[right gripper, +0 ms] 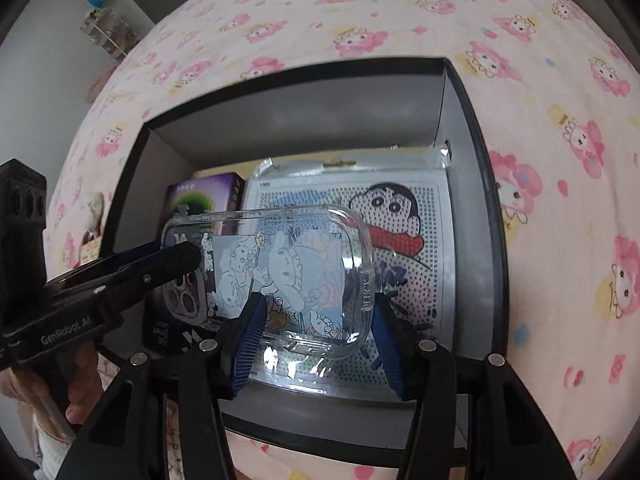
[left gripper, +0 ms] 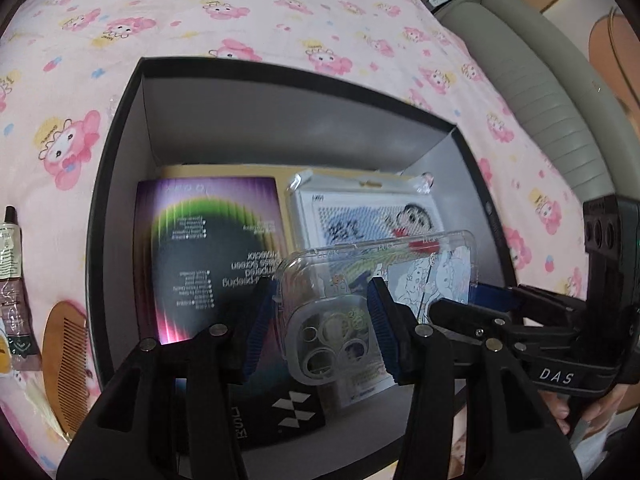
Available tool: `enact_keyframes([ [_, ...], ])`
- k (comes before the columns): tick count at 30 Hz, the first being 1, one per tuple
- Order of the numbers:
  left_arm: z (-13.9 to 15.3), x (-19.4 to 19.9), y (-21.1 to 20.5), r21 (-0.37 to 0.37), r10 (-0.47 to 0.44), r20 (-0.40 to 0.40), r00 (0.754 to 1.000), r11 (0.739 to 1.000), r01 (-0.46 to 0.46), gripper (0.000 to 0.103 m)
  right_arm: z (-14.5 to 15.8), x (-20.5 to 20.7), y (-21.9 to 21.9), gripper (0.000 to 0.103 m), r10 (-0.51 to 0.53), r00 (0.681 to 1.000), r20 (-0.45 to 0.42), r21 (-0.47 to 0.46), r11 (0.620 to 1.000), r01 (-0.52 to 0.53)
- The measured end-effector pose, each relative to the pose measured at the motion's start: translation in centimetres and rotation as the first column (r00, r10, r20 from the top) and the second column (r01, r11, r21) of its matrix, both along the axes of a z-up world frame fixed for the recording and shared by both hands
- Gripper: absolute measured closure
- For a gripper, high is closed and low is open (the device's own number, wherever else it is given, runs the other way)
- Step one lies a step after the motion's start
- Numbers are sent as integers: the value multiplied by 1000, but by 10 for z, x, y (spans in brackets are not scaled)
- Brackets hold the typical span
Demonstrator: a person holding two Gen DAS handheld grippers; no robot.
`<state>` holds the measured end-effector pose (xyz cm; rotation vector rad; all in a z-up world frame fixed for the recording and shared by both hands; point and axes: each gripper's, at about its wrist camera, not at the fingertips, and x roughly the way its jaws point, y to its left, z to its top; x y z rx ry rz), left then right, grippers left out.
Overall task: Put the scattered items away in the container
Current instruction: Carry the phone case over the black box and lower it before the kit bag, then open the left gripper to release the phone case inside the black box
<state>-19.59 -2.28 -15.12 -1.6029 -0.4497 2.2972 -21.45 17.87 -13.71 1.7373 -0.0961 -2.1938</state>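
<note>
The black box [left gripper: 120,128] held a purple carton [left gripper: 208,256] beside a cartoon bead kit [right gripper: 400,248]. Above them, the right gripper [right gripper: 316,336] had its fingers clamped on a clear phone case [right gripper: 280,264]. The left gripper [left gripper: 324,332] had its fingers apart around the case's camera end.

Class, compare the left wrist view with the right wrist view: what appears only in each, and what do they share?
Only the left wrist view shows the wooden comb and the tube lying on the bedspread left of the box.

Only the right wrist view shows the white shelf rack by the wall.

Both show the black box, the clear phone case between the jaws of the left gripper and right gripper, the purple carton and the cartoon bead kit.
</note>
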Motion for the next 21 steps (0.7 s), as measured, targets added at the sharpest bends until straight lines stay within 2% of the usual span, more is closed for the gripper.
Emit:
enact_keyframes([
  [6, -11, 2, 9, -65, -19, 31, 999, 998, 21, 53, -22, -2, 0, 52, -11, 996, 87, 25, 1000, 9],
  [11, -17, 4, 12, -80, -31, 62, 998, 996, 36, 54, -31, 1, -3, 50, 1, 993, 115, 57, 998, -7],
  [13, -18, 5, 13, -86, -35, 62, 997, 996, 40, 54, -28, 3, -4, 50, 3, 995, 98, 83, 996, -11],
  [17, -17, 6, 15, -110, -37, 57, 998, 993, 43, 54, -11, 12, -7, 50, 20, 1000, 8, 148, 989, -21],
  [21, -12, 7, 13, -94, -21, 32, 999, 995, 24, 54, -3, 15, -12, 50, 36, 997, -65, 178, 984, -24],
])
